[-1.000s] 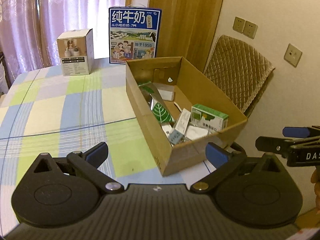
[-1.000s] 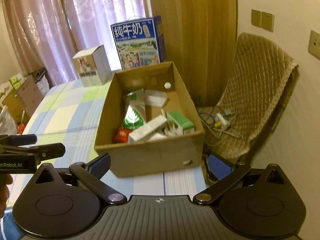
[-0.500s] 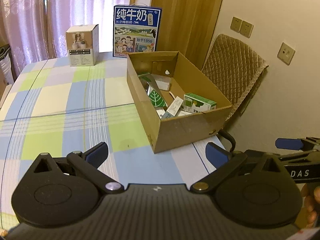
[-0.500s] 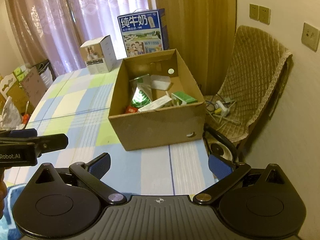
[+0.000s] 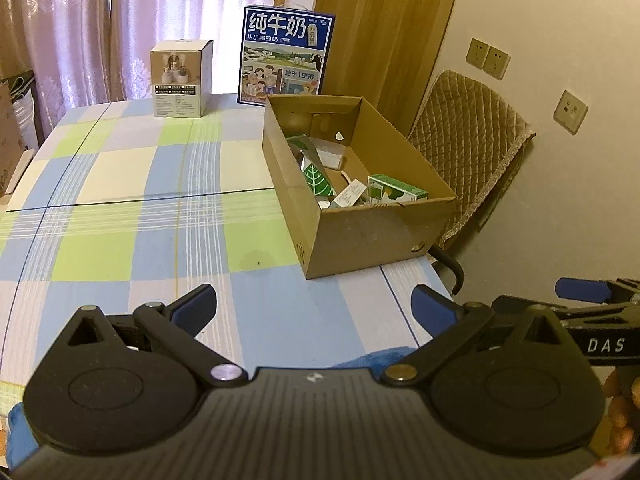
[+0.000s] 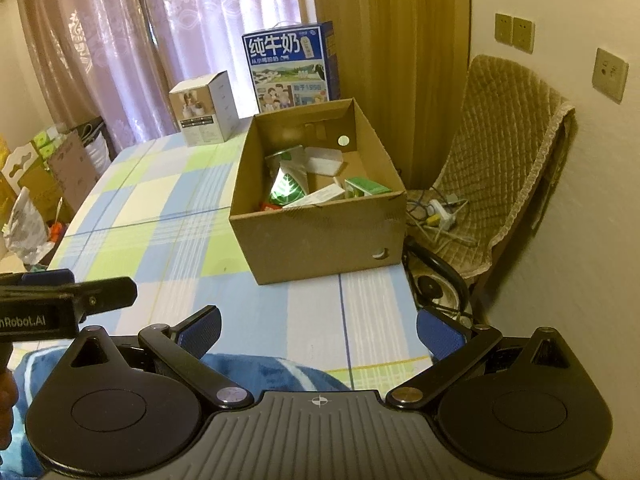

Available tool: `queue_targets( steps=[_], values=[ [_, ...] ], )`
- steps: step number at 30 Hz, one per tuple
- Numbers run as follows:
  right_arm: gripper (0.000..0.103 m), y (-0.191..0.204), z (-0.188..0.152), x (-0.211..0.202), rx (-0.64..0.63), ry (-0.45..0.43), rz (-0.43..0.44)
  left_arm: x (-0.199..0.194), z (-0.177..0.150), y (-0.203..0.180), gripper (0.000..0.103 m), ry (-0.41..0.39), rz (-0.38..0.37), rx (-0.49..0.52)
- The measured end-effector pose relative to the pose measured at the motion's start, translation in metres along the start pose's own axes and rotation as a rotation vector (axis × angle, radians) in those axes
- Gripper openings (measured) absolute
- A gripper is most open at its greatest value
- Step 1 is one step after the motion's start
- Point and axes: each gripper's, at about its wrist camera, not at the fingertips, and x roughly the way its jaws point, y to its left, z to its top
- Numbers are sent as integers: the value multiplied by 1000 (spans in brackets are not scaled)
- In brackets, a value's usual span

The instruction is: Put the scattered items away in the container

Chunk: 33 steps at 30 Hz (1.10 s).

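A matt brown cardboard box (image 5: 360, 232) sits on a smooth checked tablecloth (image 5: 120, 184). Inside it, a shiny foil pouch (image 6: 286, 188) reflects light beside a printed green paper carton (image 5: 396, 192). A glossy blue printed milk carton (image 5: 286, 60) and a white card box (image 5: 180, 80) stand behind. The left gripper (image 5: 314, 306) and right gripper (image 6: 318, 326) are matt black plastic with ribbed bodies, metal rivets and blue pads. A quilted tan cloth covers the chair (image 6: 508, 140). Sheer curtains (image 5: 100, 20) hang beside a wood-grain panel (image 5: 380, 20).

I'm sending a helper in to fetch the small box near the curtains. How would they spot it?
On the checked tablecloth, look to the far end by the curtains. Left of the tall blue milk carton stands a small white cube-shaped box. It is the only pale box, with a product photo on its front.
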Motion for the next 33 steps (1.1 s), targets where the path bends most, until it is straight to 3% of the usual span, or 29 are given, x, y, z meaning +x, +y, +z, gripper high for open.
queue_targets(
  steps=[33],
  values=[
    [101, 10, -15, -13, -32, -9, -21, -12, -20, 7, 102, 9, 40, 4]
  ],
)
